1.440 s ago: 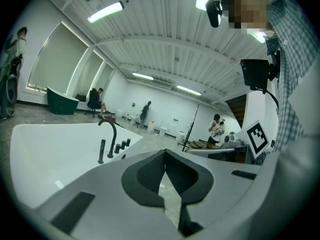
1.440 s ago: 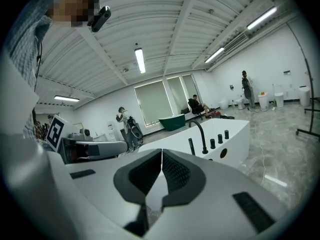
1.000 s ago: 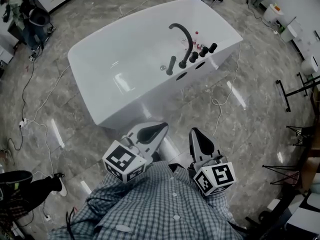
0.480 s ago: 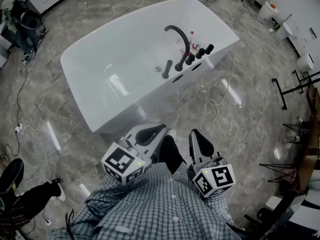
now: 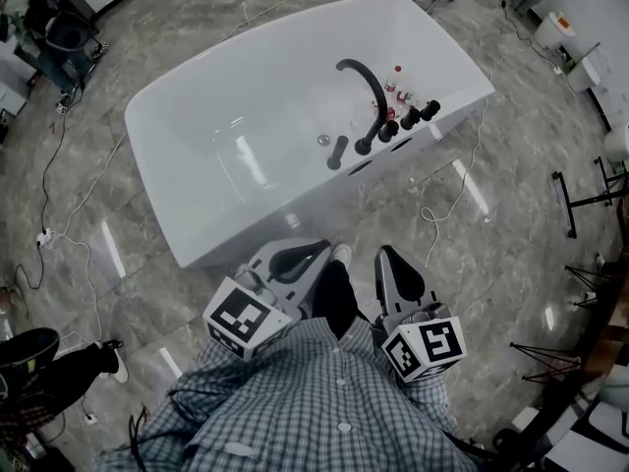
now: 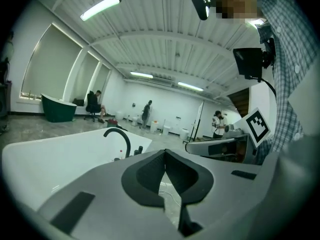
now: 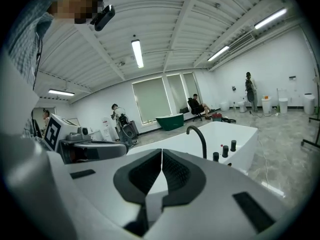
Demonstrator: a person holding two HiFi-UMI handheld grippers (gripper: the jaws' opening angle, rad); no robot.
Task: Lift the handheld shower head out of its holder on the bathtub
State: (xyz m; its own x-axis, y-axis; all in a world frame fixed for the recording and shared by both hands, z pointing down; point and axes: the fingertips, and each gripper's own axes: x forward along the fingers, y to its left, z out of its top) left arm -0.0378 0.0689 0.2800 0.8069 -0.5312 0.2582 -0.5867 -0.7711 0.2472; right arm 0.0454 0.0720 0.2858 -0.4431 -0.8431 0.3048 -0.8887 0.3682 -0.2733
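Observation:
The white bathtub (image 5: 246, 155) stands ahead of me on the marble floor. On its near right rim are a black curved faucet (image 5: 366, 82), several black knobs (image 5: 411, 119) and the black handheld shower head (image 5: 337, 151), which stands upright in its holder left of the faucet. My left gripper (image 5: 295, 259) and right gripper (image 5: 398, 271) are held side by side close to my body, short of the tub. Both are shut with nothing between the pads. The left gripper (image 6: 164, 153) and the right gripper (image 7: 161, 151) each look towards the faucet (image 7: 199, 136).
Cables (image 5: 447, 200) trail over the floor right of the tub and at the left (image 5: 49, 224). Small bottles (image 5: 398, 75) stand on the tub rim. A person's shoes (image 5: 39, 362) are at the lower left, metal stands (image 5: 590, 185) at the right, other people and tubs further off.
The bathtub has come a little nearer to both grippers as I move towards it. Both grippers stay shut and keep their pose.

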